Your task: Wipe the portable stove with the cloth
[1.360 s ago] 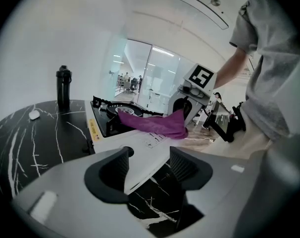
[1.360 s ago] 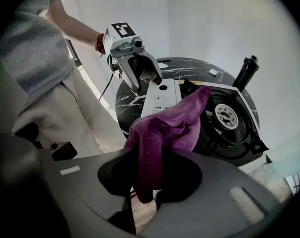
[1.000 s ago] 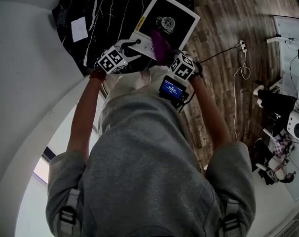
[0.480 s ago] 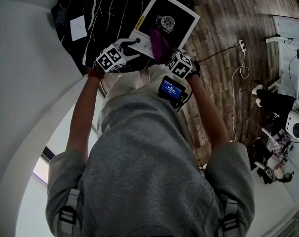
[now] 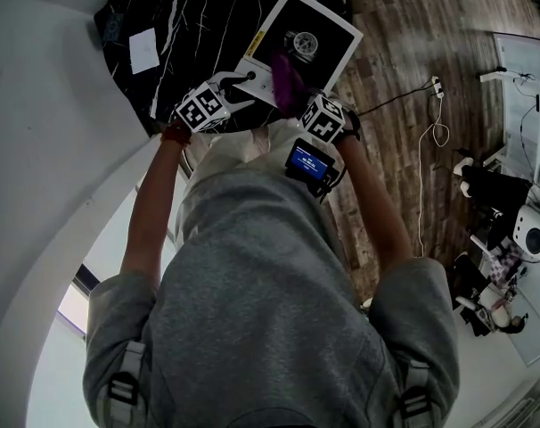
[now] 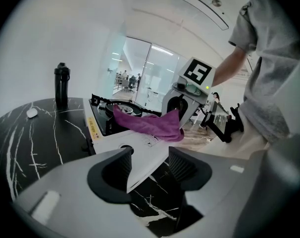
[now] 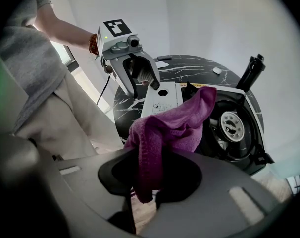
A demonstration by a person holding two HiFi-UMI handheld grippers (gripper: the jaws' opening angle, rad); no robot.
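My right claw (image 7: 150, 170) grips the purple cloth (image 7: 175, 122), which is draped onto the stove (image 7: 231, 127) at 1 o'clock on the bench (image 7: 189, 73), while my left claw (image 6: 150, 157), its jaws apart but just now closing, has the stove's near corner between them.

Round black marble table (image 5: 199, 25): portable stove (image 5: 323, 34) at near edge; white card (image 5: 143, 52), black bottle (image 6: 61, 86) farther back.

place: office-lab | cues: glass partition walls (image 6: 140, 71), wood floor (image 5: 395, 52) — cabled equipment (image 5: 528, 234)
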